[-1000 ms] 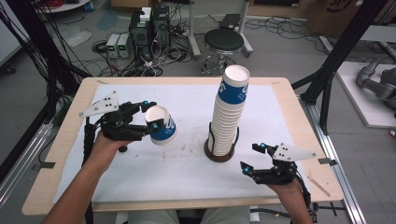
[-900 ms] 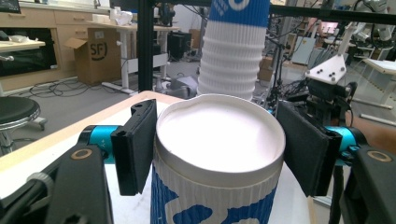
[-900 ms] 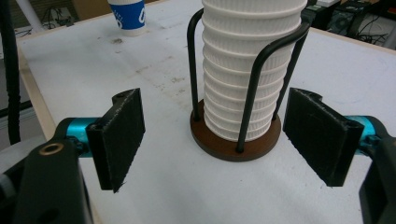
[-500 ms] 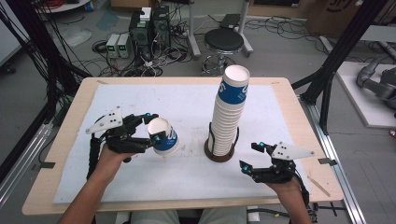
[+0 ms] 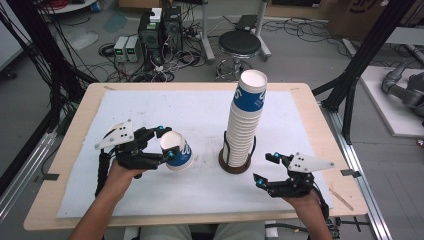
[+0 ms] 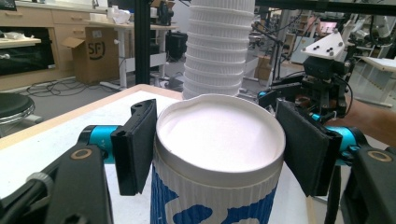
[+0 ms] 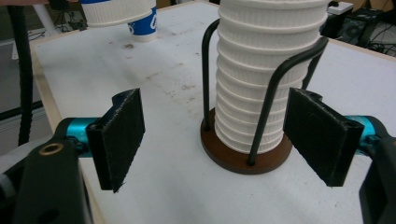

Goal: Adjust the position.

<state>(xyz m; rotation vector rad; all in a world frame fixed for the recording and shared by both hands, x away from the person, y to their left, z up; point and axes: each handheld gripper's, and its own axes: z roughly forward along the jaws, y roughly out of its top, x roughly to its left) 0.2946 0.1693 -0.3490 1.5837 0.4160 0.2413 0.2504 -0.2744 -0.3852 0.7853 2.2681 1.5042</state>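
Observation:
A white paper cup with blue print sits between the jaws of my left gripper, which is shut on its ribbed wall just below the rim. The cup leans a little, low over the white mat; in the right gripper view the cup has its base at the mat. A tall stack of the same cups stands in a wire holder on a brown round base. My right gripper is open, empty, near that base.
The white mat covers most of the wooden table. Beyond the far edge stand a black stool, cables and computer boxes. In the left gripper view the right gripper sits behind the cup.
My left gripper has come down with the cup, toward the mat and a little nearer the person. The right gripper and the stack have stayed put.

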